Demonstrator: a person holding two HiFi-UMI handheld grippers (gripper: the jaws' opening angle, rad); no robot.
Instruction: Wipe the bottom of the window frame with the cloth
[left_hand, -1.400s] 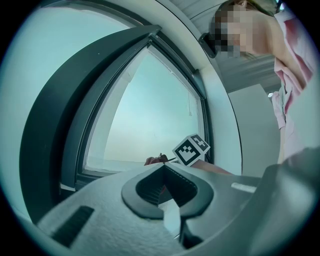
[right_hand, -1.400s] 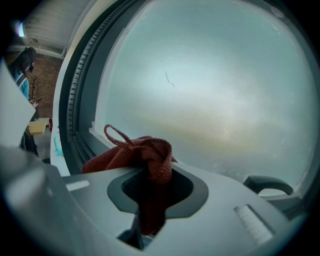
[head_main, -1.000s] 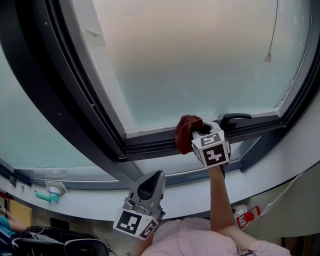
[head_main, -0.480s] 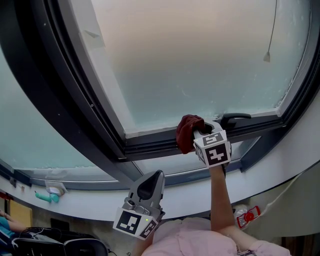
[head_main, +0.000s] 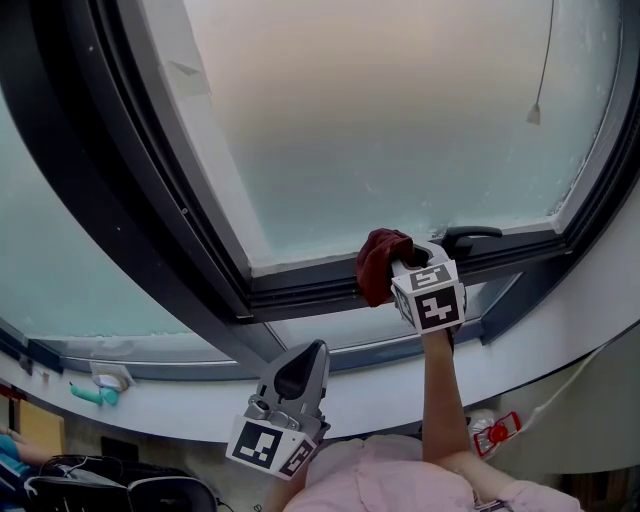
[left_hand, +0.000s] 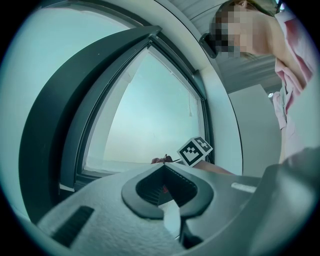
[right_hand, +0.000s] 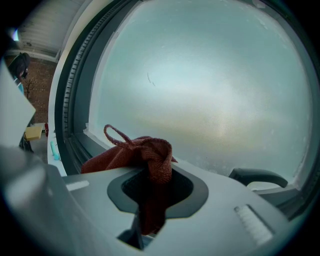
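Nudged slightly right along the window frame, the right gripper clamps the soft, light cloth mid-bunch, a sound hold; left gripper closed, empty.

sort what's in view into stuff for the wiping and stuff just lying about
For the job: red cloth, right gripper clamped on it, bottom window frame.
Just lying about: window handle, teal item, cord pull, idle left gripper.
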